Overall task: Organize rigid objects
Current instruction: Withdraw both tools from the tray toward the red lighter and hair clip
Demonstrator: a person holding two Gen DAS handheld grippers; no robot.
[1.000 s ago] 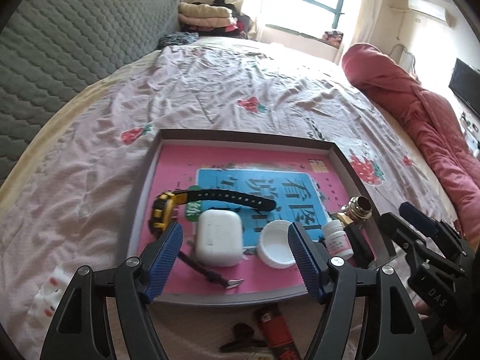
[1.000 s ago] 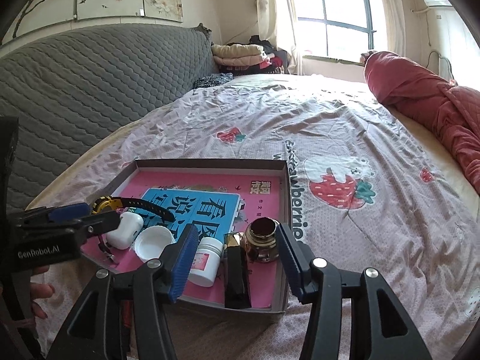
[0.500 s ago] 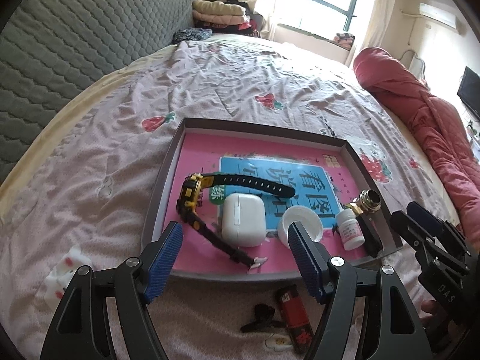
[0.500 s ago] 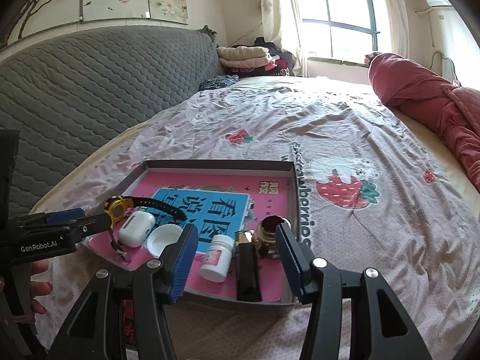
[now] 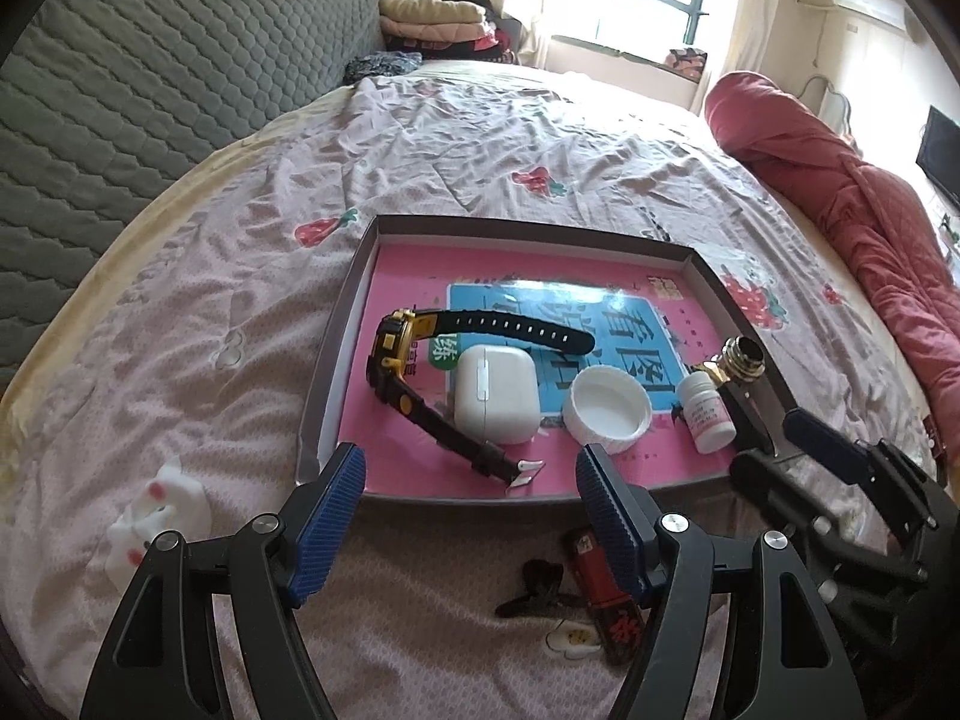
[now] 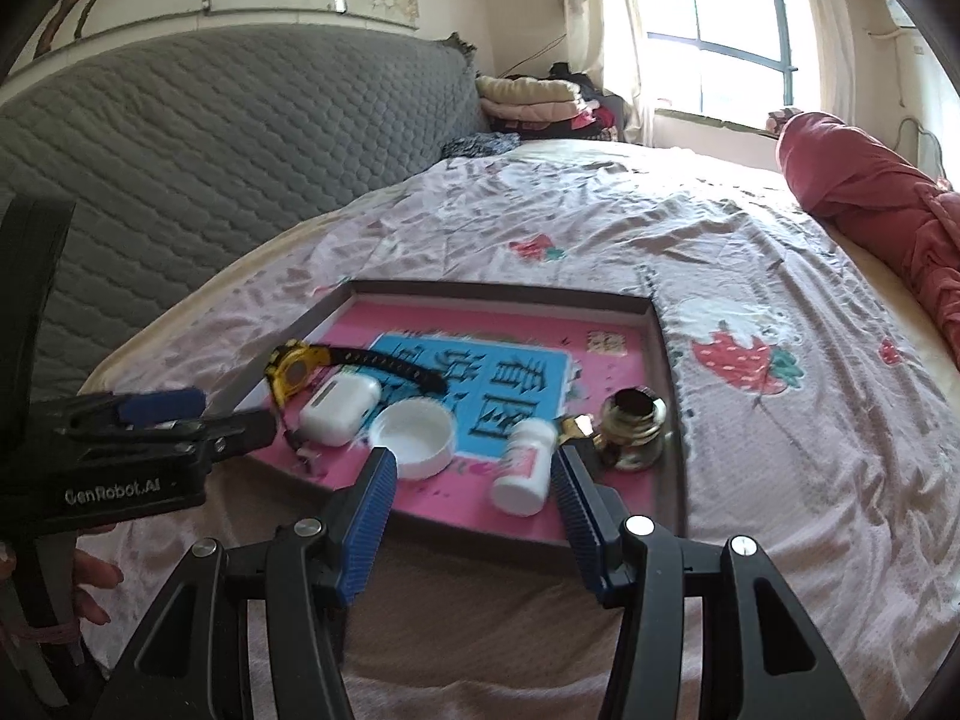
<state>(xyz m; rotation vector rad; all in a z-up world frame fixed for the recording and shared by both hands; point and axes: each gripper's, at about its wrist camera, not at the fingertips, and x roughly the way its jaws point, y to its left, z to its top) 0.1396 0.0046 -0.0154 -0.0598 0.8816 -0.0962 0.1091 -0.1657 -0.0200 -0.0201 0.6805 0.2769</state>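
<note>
Both tools have pulled back from the tray (image 5: pixel 336 360), more bed (image 5: pixel 228 324) showing now. Left tool (image 5: pixel 468 504) and right tool (image 6: pixel 474 480) gape empty. Lighter (image 5: pixel 606 594) and black clip (image 5: pixel 540 585) lie outside.

left gripper (image 5: pixel 465 474) tilted down, jaws wide and empty, right gripper (image 6: pixel 474 468) likewise wide, empty

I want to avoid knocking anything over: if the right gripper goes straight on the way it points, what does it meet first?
Probably the near wall of the tray, then the small white pill bottle lying just inside it. The right gripper is open and empty; depth is hard to judge.
</note>
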